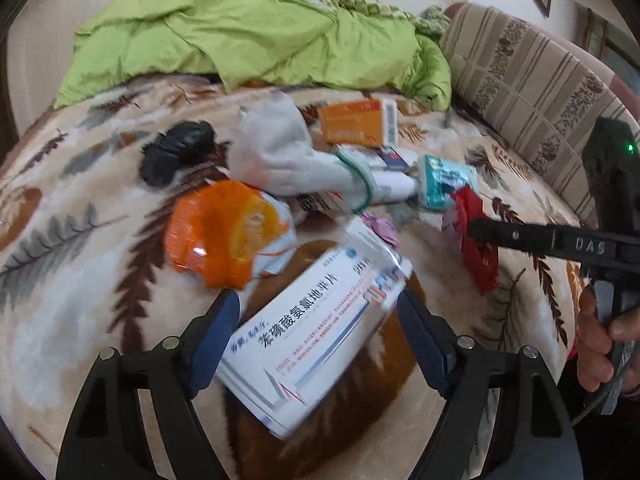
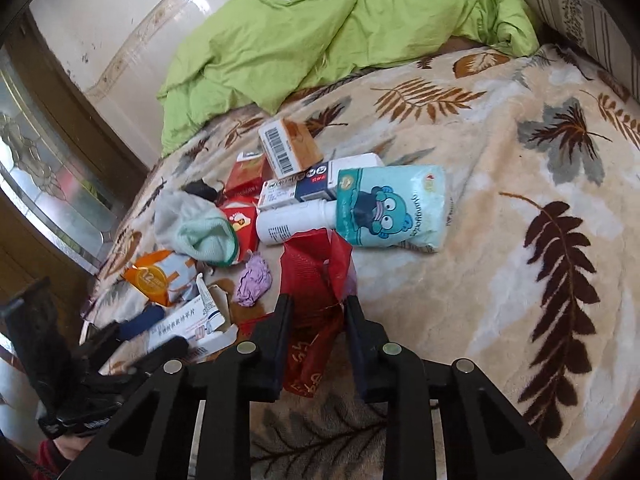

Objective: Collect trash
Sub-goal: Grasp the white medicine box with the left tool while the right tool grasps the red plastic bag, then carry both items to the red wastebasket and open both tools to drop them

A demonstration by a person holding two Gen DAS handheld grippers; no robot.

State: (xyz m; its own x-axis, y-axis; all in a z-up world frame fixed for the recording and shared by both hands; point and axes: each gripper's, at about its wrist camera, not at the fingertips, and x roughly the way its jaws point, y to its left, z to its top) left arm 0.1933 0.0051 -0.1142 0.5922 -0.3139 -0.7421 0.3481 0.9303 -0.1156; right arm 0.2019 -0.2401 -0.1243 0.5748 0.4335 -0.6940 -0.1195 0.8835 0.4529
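On a leaf-patterned blanket [image 2: 500, 240] strewn with litter, the left gripper [image 1: 318, 308] stands wide apart astride a white medicine box [image 1: 312, 332]; the box lies tilted between its blue pads, near the left one, but contact is unclear. The right gripper [image 2: 316, 312] is closed tight on a red plastic bag [image 2: 316, 276], which bunches up between its black fingers just in front of a white bottle [image 2: 292, 222] and a teal tissue pack [image 2: 390, 206]. An orange wrapper [image 1: 218, 232] lies just beyond the box.
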